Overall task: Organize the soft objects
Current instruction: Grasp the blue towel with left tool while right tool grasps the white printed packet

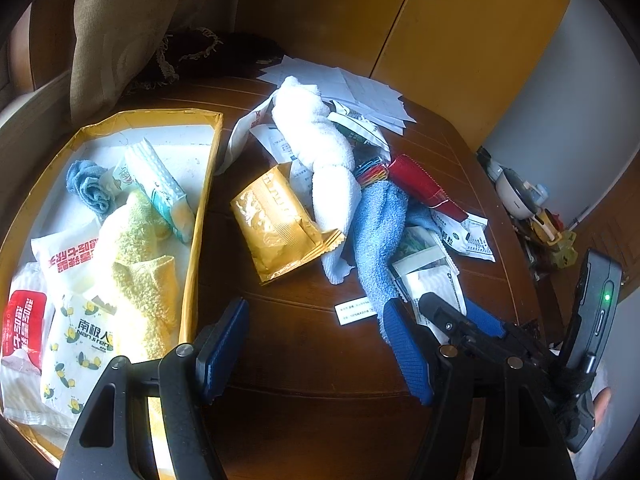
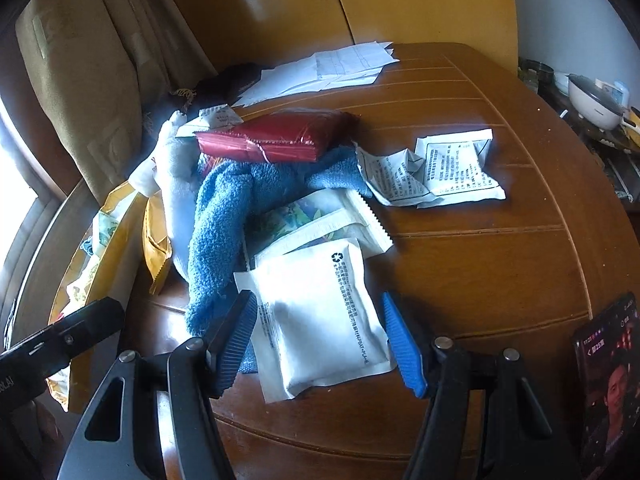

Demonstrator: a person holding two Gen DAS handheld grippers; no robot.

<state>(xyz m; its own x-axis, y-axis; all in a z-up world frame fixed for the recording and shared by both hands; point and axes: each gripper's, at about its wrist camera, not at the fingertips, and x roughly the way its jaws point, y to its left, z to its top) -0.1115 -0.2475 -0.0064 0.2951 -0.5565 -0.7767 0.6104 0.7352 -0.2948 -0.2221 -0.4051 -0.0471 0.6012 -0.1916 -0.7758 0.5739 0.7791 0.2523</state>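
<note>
A yellow tray (image 1: 199, 216) at the left holds a small blue cloth (image 1: 90, 186), a yellow towel (image 1: 136, 256) and several tissue packs. On the brown table (image 1: 304, 320) lie a white towel (image 1: 316, 136), a blue towel (image 1: 378, 232), a gold packet (image 1: 276, 220), a red packet (image 2: 276, 134) and white packets. My left gripper (image 1: 316, 352) hangs open over bare wood beside the tray. My right gripper (image 2: 320, 346) is open, its fingers on either side of a white packet (image 2: 320, 312) that lies flat. In the left wrist view the right gripper (image 1: 456, 314) sits just right of the left one.
Loose papers (image 1: 360, 88) lie at the table's far edge, with a beige cushion (image 1: 116, 40) and a dark fringed cloth (image 1: 216, 52) behind. Crumpled white sachets (image 2: 452, 168) rest to the right. A phone (image 2: 608, 384) is strapped by the right gripper. A cooker (image 2: 592, 108) stands beyond the table's right edge.
</note>
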